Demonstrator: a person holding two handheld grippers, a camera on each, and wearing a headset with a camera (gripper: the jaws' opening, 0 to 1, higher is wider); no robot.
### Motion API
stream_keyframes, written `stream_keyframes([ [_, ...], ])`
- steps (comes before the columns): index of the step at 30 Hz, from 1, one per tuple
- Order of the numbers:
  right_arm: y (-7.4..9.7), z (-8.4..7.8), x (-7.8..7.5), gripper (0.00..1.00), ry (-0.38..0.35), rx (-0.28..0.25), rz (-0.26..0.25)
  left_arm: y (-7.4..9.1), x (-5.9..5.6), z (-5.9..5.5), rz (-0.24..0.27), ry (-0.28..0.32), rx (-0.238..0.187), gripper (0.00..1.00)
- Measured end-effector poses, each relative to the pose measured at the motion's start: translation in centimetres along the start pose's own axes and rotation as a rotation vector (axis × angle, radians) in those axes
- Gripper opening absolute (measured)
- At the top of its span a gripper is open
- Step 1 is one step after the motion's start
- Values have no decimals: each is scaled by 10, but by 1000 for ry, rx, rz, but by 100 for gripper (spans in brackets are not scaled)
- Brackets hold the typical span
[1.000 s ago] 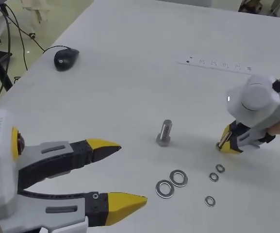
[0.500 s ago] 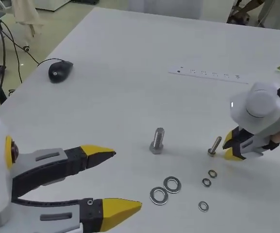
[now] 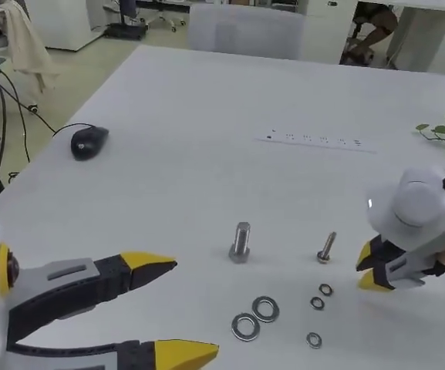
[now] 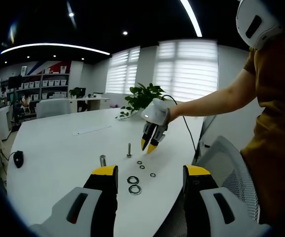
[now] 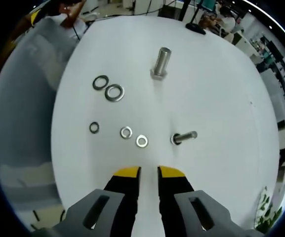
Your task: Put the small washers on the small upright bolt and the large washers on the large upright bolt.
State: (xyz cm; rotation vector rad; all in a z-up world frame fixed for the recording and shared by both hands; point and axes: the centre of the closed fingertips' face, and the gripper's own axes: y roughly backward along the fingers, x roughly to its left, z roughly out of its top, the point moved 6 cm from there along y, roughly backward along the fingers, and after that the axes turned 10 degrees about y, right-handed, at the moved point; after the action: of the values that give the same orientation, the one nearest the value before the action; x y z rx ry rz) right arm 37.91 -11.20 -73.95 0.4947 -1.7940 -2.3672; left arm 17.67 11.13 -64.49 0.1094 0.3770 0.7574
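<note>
Right gripper (image 3: 367,267): jaws a narrow gap apart, nothing between them, tips low over the white table (image 3: 207,154). Small bolt (image 5: 184,137): standing on its head just ahead of those tips, slightly to their right, not touching them. Small washers (image 5: 126,132): three, flat on the table ahead and to the left of the right gripper's tips, two close together, one farther left. Large bolt (image 5: 160,61): upright, well ahead of the right gripper, beyond the washers. Large washers (image 3: 265,309): two, flat, side by side, ahead of the left gripper (image 3: 191,308). Left gripper: jaws wide apart, empty, well apart from both bolts. Mouse (image 3: 89,142) and power strip (image 3: 318,141): far beyond both grippers.
</note>
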Motion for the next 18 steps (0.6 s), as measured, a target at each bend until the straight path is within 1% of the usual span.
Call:
stream_keyframes([
  [5, -5, 3, 10, 14, 12, 0, 15, 2, -6, 1, -4, -8, -8, 52],
  [8, -8, 6, 12, 14, 18, -6, 23, 5, -7, 0, 1, -6, -12, 52],
  [12, -11, 10, 13, 14, 24, -6, 23, 9, -9, -2, 13, -5, -15, 52],
  [14, -12, 11, 11, 15, 28, -17, 22, 11, -10, -2, 19, -3, -22, 52],
  [18, -19, 13, 8, 15, 37, -13, 28, 14, -10, -2, 33, -3, -25, 52],
])
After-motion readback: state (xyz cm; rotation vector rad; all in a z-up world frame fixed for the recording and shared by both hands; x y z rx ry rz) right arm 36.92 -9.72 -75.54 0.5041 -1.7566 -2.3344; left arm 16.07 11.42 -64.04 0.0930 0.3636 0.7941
